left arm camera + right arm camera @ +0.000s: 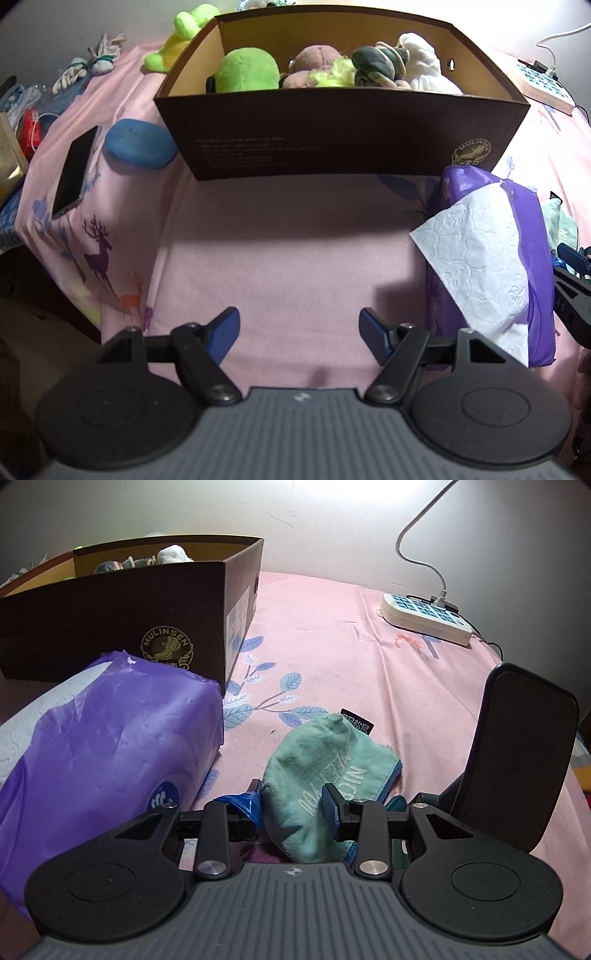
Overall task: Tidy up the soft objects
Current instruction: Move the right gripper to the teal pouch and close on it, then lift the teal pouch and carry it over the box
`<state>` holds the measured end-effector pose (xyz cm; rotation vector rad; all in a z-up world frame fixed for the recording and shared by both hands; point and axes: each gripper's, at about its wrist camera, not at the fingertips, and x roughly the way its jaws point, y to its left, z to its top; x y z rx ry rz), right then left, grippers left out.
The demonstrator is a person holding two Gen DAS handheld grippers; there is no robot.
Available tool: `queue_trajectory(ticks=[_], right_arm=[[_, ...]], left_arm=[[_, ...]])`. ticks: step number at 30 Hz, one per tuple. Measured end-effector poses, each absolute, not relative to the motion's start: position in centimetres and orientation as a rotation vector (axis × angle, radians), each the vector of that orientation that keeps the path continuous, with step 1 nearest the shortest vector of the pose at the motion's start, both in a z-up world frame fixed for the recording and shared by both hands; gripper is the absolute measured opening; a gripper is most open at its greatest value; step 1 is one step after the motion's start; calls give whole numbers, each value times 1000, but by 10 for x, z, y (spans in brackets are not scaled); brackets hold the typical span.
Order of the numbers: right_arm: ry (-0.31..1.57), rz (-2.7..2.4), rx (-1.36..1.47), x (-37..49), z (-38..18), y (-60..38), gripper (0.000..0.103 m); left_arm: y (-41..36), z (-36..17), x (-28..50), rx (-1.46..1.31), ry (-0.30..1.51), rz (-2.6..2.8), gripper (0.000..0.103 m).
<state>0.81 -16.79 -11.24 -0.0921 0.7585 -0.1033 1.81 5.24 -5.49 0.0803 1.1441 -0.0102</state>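
Now, cloth: a green microfibre cloth [325, 771], bunched up with white lettering, lies on the pink bedsheet [369, 657] near its front edge, just beside the purple tissue pack [110, 738].
Right gripper: the right gripper [295, 805] has its blue pads on either side of the bunched cloth and touching it, so I call it a grasp on the cloth, though how firm the pinch is I cannot tell.
Handling: light, limp and soft by the look of it; it should sag and trail once lifted, not slip. A thick fold near the middle of the bundle is the best hold, not the black label [357, 722] at the far corner.
Left gripper: the left gripper [299, 336] hangs wide apart over bare sheet with nothing between the pads.
Box: the brown shoebox [332, 136] sits toward the back of the bed, open-topped, already holding a green plush [247, 70], a pink plush [314, 62] and knotted socks [380, 62].
Surroundings: a power strip [424, 616] at the back right, a phone [74, 170] and a blue case [140, 144] near the left edge.
Judgement: the cloth likely goes to the box next.
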Motion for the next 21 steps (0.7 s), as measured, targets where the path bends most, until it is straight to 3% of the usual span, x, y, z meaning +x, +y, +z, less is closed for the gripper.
queue_trajectory(ticks=[5, 15, 21], right_arm=[[752, -99, -47, 6, -113, -173, 15], [730, -84, 18, 1, -109, -182, 0], [718, -84, 34, -4, -101, -185, 0]], left_arm=[[51, -56, 19, 88, 1144, -14, 71], [50, -59, 23, 91, 1153, -16, 71], [49, -59, 26, 93, 1154, -20, 71]])
